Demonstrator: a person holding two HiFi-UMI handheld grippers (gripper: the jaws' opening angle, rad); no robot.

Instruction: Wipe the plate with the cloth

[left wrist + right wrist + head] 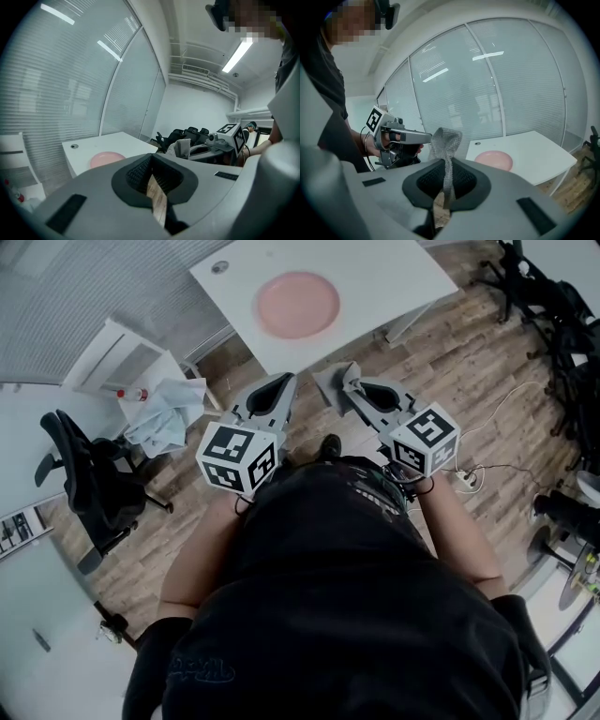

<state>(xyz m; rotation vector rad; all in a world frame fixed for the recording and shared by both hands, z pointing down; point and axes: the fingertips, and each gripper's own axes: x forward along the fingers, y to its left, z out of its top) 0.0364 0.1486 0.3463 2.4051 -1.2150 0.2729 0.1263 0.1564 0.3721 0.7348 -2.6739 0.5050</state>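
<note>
A round pink plate (298, 304) lies on the white table (403, 273) ahead of me. My left gripper (281, 382) hangs short of the table's near edge, its jaws shut with nothing between them. Beside it, my right gripper (339, 382) is shut on a grey mesh cloth (446, 139) that stands up out of the jaws. In the left gripper view (151, 163) the plate (107, 159) sits ahead on the left and the cloth (183, 147) on the right. From the right gripper (446, 165) the plate (493, 160) lies ahead on the right, the left gripper (402, 137) to the left.
A black office chair (82, 482) stands at the left beside a white side unit (108, 352) holding a pale blue rag (164, 413) and a small bottle (132, 393). A power strip with cables (466, 478) lies on the wooden floor. Dark chairs (551, 310) crowd the right.
</note>
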